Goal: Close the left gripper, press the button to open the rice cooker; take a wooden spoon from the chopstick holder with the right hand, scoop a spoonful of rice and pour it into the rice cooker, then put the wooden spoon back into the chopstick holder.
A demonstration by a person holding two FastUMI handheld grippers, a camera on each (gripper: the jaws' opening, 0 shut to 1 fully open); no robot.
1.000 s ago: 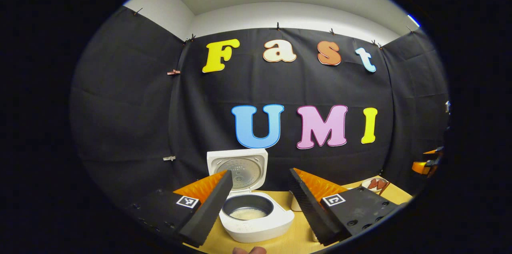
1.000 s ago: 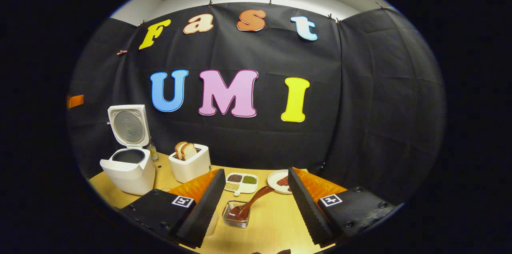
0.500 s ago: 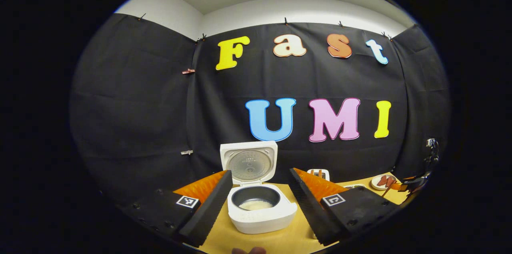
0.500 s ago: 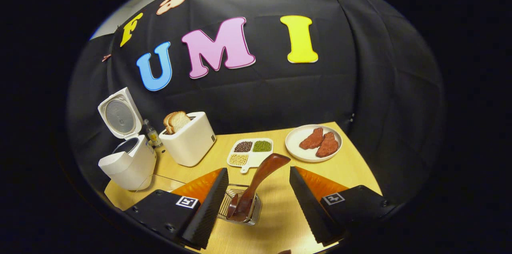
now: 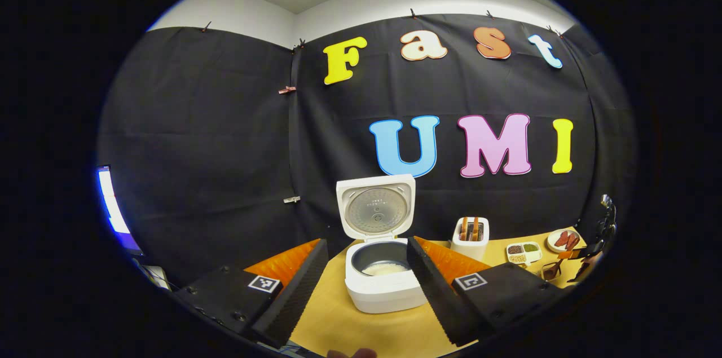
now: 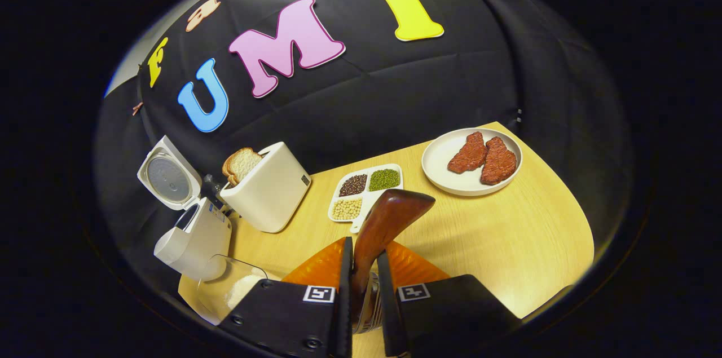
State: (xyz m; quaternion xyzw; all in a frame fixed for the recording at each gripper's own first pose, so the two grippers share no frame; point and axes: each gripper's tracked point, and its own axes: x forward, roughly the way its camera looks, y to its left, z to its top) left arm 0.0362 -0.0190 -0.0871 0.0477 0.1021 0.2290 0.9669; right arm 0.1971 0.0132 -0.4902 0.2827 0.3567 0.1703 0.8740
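Glossy wooden spoon (image 6: 389,217), wire holder (image 6: 366,304)

**Colours and Patterns on the Table**

The table (image 6: 507,234) is light yellow wood with a fine grain. The rice cooker (image 5: 383,290) is white; its open lid (image 5: 376,208) has a grey metal inner face, and the pot holds white rice (image 5: 381,269). The toaster (image 6: 265,191) is cream. The spoon (image 6: 383,222) is glossy reddish brown. The divided dish (image 6: 366,191) is white, holding dark brown, green and pale yellow grains. The plate (image 6: 437,163) is white, with two red-brown pieces (image 6: 485,158).
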